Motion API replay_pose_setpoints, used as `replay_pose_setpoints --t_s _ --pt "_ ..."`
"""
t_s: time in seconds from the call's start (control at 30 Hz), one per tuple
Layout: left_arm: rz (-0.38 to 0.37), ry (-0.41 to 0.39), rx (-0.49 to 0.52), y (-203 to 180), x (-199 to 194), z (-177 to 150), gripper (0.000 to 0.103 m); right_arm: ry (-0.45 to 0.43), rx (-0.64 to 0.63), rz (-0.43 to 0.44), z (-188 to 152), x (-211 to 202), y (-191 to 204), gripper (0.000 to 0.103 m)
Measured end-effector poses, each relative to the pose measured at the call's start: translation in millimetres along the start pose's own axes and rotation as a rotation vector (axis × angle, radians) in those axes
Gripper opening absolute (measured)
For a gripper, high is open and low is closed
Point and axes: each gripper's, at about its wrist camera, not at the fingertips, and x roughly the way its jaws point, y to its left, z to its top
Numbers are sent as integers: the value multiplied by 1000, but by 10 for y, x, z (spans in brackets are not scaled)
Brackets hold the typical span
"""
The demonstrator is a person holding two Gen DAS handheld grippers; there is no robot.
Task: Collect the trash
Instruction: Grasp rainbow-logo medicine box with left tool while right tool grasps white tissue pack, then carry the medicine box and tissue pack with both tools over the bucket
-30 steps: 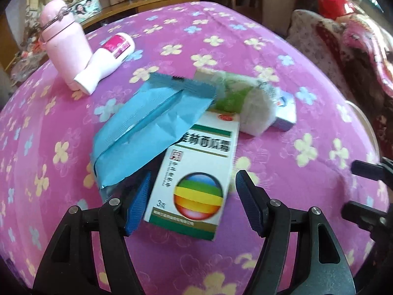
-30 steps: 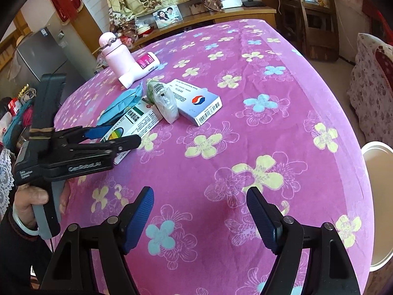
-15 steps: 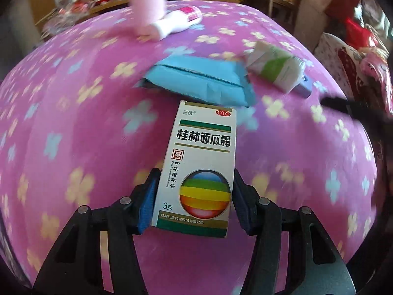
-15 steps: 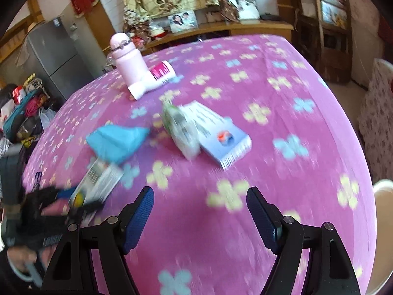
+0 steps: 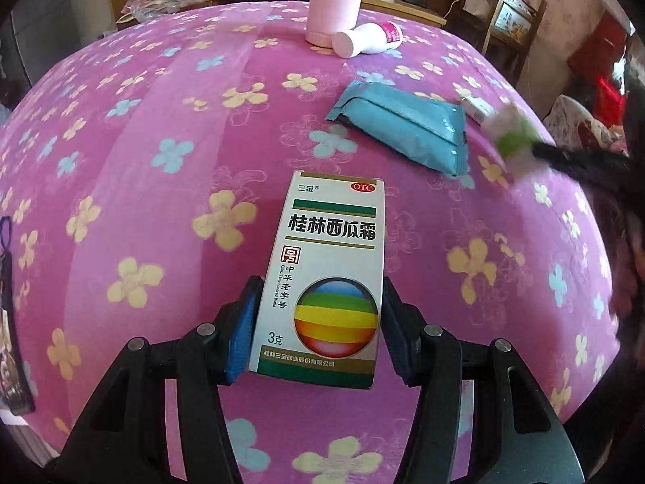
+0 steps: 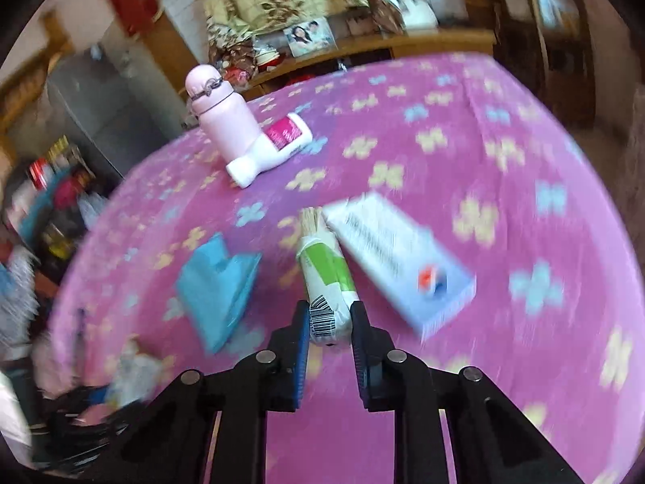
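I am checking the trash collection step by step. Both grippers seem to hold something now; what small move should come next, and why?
Probably lift both clear of the table. The left gripper clamps the white medicine box; the right gripper, jaws just closed, pinches the green-and-white packet, which lies against the blue-and-white box.

Right wrist view is motion-blurred throughout: print on the white-and-blue box point(image 6: 397, 256) unreadable, and the left tongs point(image 6: 86, 411) at the lower left edge are a dark smear with a pale blur at the tip. In the left wrist view, the right tongs point(image 5: 536, 149) are a blurred streak cut by the right edge, the green-and-white packet point(image 5: 510, 137) in them smeared. Pink flask point(image 5: 334, 0) lid cropped at top. Medicine box point(image 5: 322, 282) sides hidden by the pads. Blue pouch point(image 5: 403, 125) label not visible.
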Motion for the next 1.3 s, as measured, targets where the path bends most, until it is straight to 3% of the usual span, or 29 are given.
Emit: replay_pose_setpoints --t_s 0.17,0.27,0.3,0.37,0.4,0.5,0.67,0.77,0.9,0.97,1.0,1.03,1.07,1.1,1.2,1.3 --pt "-19 0 2 -107 -14 -20 54 26 128 130 -422 -375 -125 18" --pt "-25 -2 -19 -144 -20 -31 55 70 196 164 -639 -450 -229 18" --pt "-25 -2 -27 -151 -14 -34 55 81 209 141 -682 -461 -264 20" --pt "-33 4 -45 -151 11 -32 56 84 213 17 -742 -496 -321 49" --pt "-33 -9 -53 -147 3 -29 57 73 196 -26 -748 -519 -307 55" --pt "-45 -24 -71 -132 19 -18 69 31 75 -121 -732 -588 -145 62" --pt "-31 -39 -78 -144 59 33 69 25 -114 -231 -661 -445 129 77" --pt "-11 -38 -60 -177 84 54 69 49 -204 -318 -675 -267 170 77" --pt "40 -29 -2 -262 127 63 69 82 -168 -301 -729 -94 26 77" --pt "65 -29 32 -307 144 49 69 41 -193 -308 -764 -125 45 55" --pt "74 -32 42 -324 147 38 68 36 -197 -305 -766 -130 67 50" --pt "69 -34 39 -325 145 30 67 31 -205 -299 -787 -163 82 48" --pt "59 -37 33 -323 133 28 54 29 -205 -283 -793 -198 83 47" --pt "49 -41 23 -318 116 33 50 22 -206 -279 -793 -225 95 46" --pt "2 -34 -2 -349 87 60 50 -18 -214 -279 -795 -388 129 46" --pt "-1 -54 14 -462 18 61 50 -49 -206 -261 -793 -569 133 46"
